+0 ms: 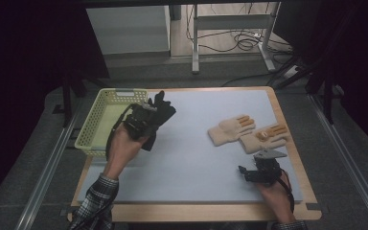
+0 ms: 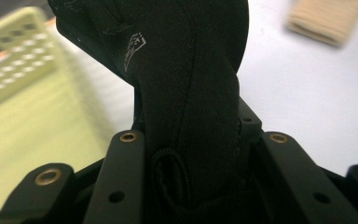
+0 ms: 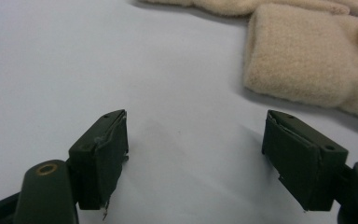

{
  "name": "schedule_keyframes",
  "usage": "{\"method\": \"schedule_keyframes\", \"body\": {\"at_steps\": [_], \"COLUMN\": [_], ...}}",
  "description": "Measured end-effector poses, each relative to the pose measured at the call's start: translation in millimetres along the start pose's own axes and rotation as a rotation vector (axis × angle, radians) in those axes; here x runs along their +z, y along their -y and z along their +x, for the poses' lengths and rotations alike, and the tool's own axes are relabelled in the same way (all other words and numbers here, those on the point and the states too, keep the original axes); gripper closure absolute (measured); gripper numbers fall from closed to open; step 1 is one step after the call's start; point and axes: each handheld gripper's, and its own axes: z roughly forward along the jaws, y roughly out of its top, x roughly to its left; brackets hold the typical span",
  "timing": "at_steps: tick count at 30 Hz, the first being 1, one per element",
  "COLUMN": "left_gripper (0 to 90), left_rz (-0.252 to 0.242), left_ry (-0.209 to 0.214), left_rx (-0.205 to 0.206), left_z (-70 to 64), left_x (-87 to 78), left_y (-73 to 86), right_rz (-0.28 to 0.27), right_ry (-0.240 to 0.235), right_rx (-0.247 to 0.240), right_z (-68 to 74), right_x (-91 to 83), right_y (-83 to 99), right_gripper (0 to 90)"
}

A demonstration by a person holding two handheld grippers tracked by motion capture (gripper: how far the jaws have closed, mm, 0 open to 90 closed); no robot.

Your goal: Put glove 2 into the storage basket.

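Observation:
A black glove (image 1: 159, 115) hangs from my left gripper (image 1: 141, 122), which is shut on it just right of the yellow basket (image 1: 90, 129). In the left gripper view the black glove (image 2: 186, 84) is pinched between the jaws and stands up in front of the camera. Two beige gloves with orange fingertips lie on the mat at the right: one (image 1: 231, 128) to the left, the other (image 1: 264, 139) beside it. My right gripper (image 1: 258, 172) stands open near the front right, a little short of the beige glove's cuff (image 3: 307, 65), with nothing between its fingers (image 3: 103, 154).
The pale blue mat (image 1: 191, 158) covers a wooden table (image 1: 196, 211). The basket's inside looks bare in the left gripper view, its wall (image 2: 14, 60) blurred. Beyond the table are a white cabinet (image 1: 129, 28), metal legs and cables on the floor.

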Motion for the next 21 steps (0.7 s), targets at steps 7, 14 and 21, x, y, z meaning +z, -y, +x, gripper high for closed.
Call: {"method": "schedule_keyframes", "body": {"at_steps": [7,14,21], "left_gripper": [64.6,63.3,62.8], "left_rz": [-0.004,0.026,0.086], "left_ry": [-0.066,-0.093,-0.075], "left_rx": [-0.075,-0.167,-0.232], "left_z": [43.7,98.5,133.6], "left_x": [-6.7,1.9,29.6], "left_y": [7.4,26.1,46.0], "right_rz": [0.000,0.000,0.000], "right_ry": [0.000,0.000,0.000], "right_rx": [-0.001,0.000,0.000], "right_z": [0.0,0.1,0.0], "right_x": [0.0,0.0,0.1], "right_y": [0.0,0.0,0.0], "right_gripper": [22.2,22.2,22.2]}}
